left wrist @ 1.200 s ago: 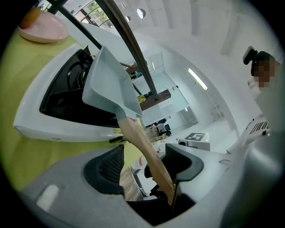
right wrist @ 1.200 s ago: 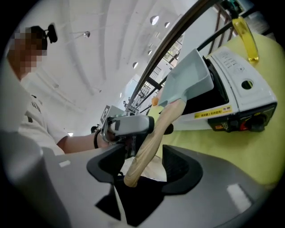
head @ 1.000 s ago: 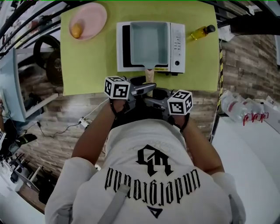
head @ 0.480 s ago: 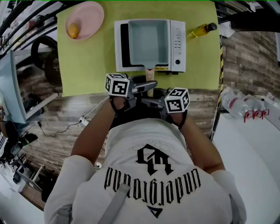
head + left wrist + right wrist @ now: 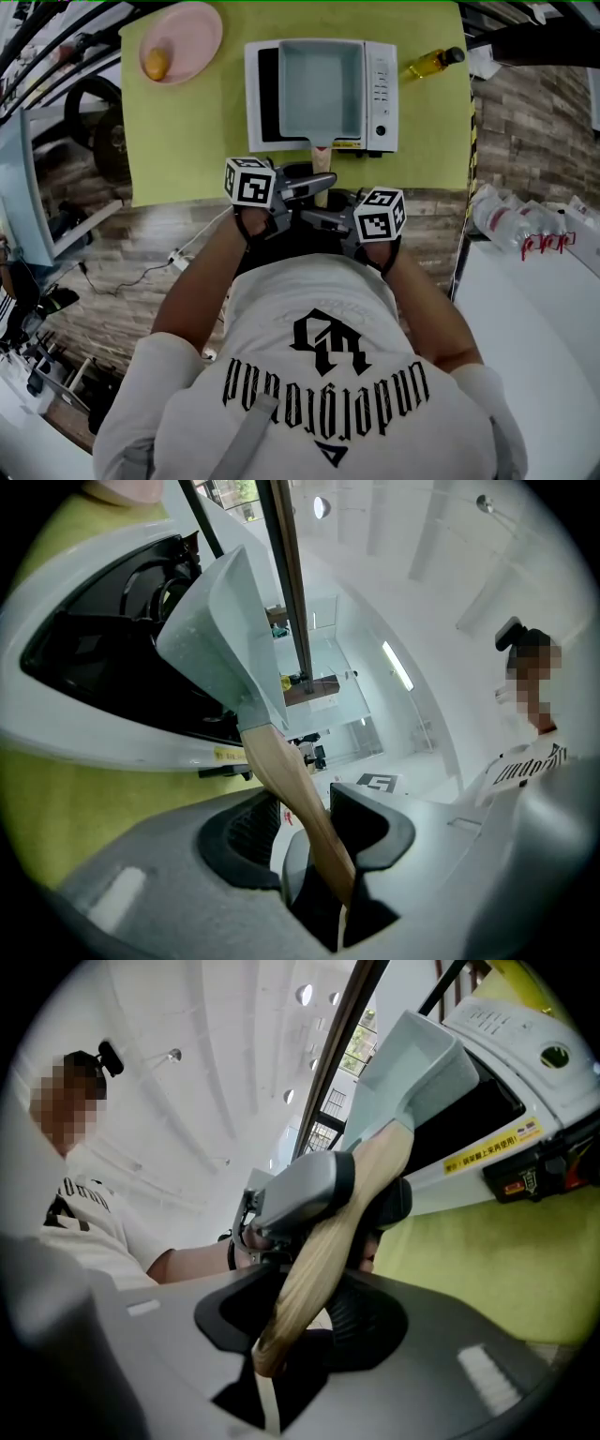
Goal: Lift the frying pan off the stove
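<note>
The square frying pan sits on the white induction stove, rigid and probably front-heavy, so its smooth wooden handle is the hold, and the left gripper and right gripper, jaws just closing, both pinch it

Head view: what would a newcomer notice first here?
The left hand-held gripper and right hand-held gripper have just been closing and now both clamp one wooden handle at the near edge of the green mat. It belongs to the square grey frying pan on the white stove, mid-mat; a pink plate sits far left.
</note>
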A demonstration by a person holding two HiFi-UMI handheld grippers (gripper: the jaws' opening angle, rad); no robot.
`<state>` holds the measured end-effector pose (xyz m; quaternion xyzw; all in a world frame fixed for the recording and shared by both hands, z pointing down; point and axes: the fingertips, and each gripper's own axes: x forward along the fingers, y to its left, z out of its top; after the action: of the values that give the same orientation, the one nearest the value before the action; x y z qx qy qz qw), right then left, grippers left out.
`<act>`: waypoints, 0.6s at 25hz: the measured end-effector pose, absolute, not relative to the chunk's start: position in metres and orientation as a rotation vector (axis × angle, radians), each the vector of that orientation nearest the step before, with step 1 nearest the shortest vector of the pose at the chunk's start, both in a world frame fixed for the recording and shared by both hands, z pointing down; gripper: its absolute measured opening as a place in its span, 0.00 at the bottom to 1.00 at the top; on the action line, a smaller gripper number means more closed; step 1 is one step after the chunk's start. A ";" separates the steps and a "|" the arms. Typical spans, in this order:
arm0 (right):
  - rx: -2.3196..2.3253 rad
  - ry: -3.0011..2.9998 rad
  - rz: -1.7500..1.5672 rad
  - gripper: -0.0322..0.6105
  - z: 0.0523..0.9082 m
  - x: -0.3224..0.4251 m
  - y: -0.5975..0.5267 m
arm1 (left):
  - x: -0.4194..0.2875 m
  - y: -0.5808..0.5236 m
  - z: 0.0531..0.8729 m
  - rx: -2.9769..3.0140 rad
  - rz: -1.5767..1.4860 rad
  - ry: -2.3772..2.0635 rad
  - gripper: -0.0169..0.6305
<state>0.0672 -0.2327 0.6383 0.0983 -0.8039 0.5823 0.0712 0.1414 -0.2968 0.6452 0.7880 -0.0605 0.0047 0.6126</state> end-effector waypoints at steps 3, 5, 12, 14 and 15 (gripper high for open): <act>0.292 -2.426 1.752 0.28 0.633 0.065 -0.229 | 0.140 -0.293 0.641 1.824 0.017 -0.141 0.30; 0.289 -2.434 1.741 0.28 0.629 0.064 -0.228 | 0.139 -0.292 0.636 1.827 0.014 -0.142 0.30; 0.276 -2.490 1.675 0.28 0.604 0.064 -0.223 | 0.137 -0.289 0.608 1.865 -0.017 -0.156 0.30; 0.270 -2.509 1.654 0.29 0.595 0.065 -0.222 | 0.138 -0.288 0.598 1.882 -0.022 -0.158 0.30; 0.263 -2.519 1.645 0.29 0.590 0.065 -0.222 | 0.139 -0.288 0.593 1.889 -0.023 -0.158 0.30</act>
<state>0.0654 -0.2217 0.5905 0.0871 -0.8327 0.5435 0.0606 0.1390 -0.2876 0.5932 0.8093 -0.0678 -0.0100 0.5834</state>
